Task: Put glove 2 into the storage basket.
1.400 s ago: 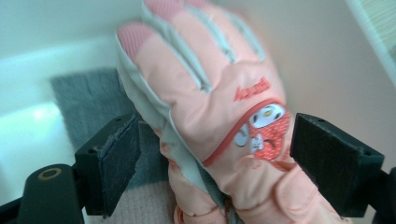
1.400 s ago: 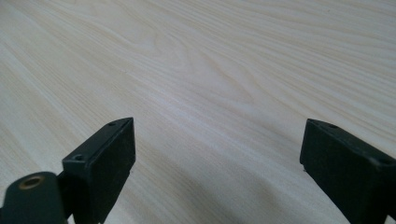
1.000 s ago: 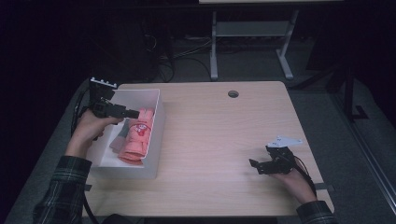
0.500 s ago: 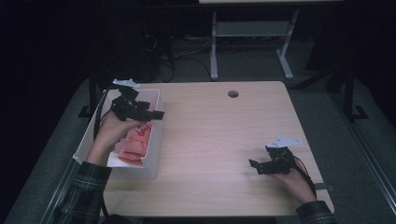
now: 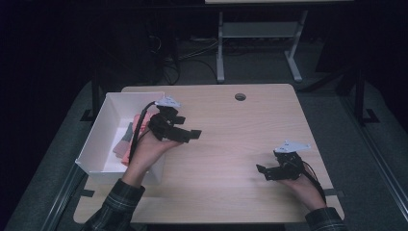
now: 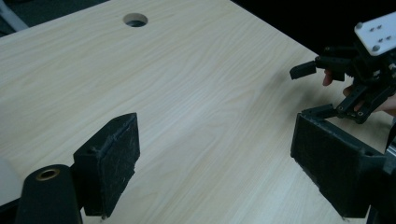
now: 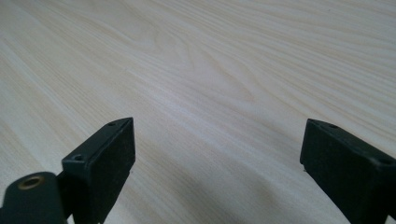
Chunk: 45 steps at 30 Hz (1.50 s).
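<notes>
My left gripper point(image 5: 192, 134) hangs over the bare table just right of the white bin point(image 5: 103, 125), open, with nothing between its jaws. In the left gripper view its jaws stand wide apart point(image 6: 215, 172) above the wood. Pink and red cloth items point(image 5: 130, 139) lie inside the bin, partly hidden by the left hand. My right gripper point(image 5: 263, 172) rests low near the table's front right, open and empty; its own view has the jaws spread point(image 7: 217, 163) over plain wood grain. The right gripper point(image 6: 317, 91) also appears far off in the left gripper view.
A wooden table point(image 5: 231, 139) with a round cable hole point(image 5: 240, 96) at the back. The white bin overhangs the table's left edge. A metal stand point(image 5: 255, 43) and cables sit on the dark floor behind the table.
My left gripper has risen out of the white bin and swung right, over the table, with nothing in it. The right gripper has stayed in place.
</notes>
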Each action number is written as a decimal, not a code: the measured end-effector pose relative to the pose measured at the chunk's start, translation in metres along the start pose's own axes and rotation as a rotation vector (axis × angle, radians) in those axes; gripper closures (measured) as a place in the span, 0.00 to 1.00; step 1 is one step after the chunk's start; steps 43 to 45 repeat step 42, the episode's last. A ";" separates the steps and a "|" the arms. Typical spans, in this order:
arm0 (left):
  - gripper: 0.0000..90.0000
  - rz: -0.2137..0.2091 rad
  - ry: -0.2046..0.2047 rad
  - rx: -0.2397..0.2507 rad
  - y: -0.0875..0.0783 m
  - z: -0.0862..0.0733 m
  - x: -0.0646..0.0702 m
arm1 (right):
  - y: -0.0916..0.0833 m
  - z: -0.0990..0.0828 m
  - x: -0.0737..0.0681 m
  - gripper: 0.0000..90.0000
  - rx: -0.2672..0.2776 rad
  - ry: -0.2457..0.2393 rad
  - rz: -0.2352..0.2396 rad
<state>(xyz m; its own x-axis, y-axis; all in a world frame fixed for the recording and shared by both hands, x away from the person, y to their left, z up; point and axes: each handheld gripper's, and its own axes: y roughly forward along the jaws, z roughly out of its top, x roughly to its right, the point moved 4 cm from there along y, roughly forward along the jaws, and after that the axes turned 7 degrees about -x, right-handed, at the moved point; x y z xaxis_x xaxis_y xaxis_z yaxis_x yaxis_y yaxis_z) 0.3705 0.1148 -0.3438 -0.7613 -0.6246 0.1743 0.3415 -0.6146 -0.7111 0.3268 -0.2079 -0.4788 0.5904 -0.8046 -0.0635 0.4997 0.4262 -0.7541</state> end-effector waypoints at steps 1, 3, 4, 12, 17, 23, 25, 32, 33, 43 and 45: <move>0.17 -0.004 0.010 -0.001 0.004 -0.001 0.004 | 0.000 0.000 0.000 0.11 0.001 0.001 0.000; 0.17 -0.003 0.033 -0.014 0.013 -0.004 0.010 | 0.000 0.000 0.000 0.11 0.001 0.002 0.001; 0.17 0.000 0.044 -0.015 0.017 -0.006 0.013 | 0.000 0.000 0.000 0.11 0.001 0.002 0.001; 0.17 -0.043 0.061 -0.003 0.047 -0.021 0.029 | 0.001 0.000 0.000 0.11 -0.002 -0.004 0.003; 0.17 -0.028 0.098 -0.008 0.062 -0.035 0.031 | 0.002 -0.001 -0.001 0.11 -0.007 -0.001 0.004; 0.17 -0.020 0.125 -0.020 0.080 -0.052 0.030 | 0.003 -0.001 -0.001 0.10 -0.011 -0.003 0.006; 0.17 -0.022 0.130 -0.031 0.083 -0.055 0.030 | 0.003 -0.001 -0.001 0.10 -0.011 -0.008 0.003; 0.17 -0.029 0.136 -0.062 0.101 -0.072 0.028 | 0.005 -0.002 0.000 0.10 -0.014 -0.014 0.000; 0.17 -0.031 0.147 -0.074 0.104 -0.074 0.028 | 0.005 -0.002 0.000 0.10 -0.016 -0.014 -0.001; 0.17 -0.028 0.161 -0.108 0.113 -0.079 0.028 | 0.005 -0.001 0.000 0.10 -0.014 -0.015 0.004; 0.17 -0.028 0.161 -0.108 0.113 -0.079 0.028 | 0.005 -0.001 0.000 0.10 -0.014 -0.015 0.004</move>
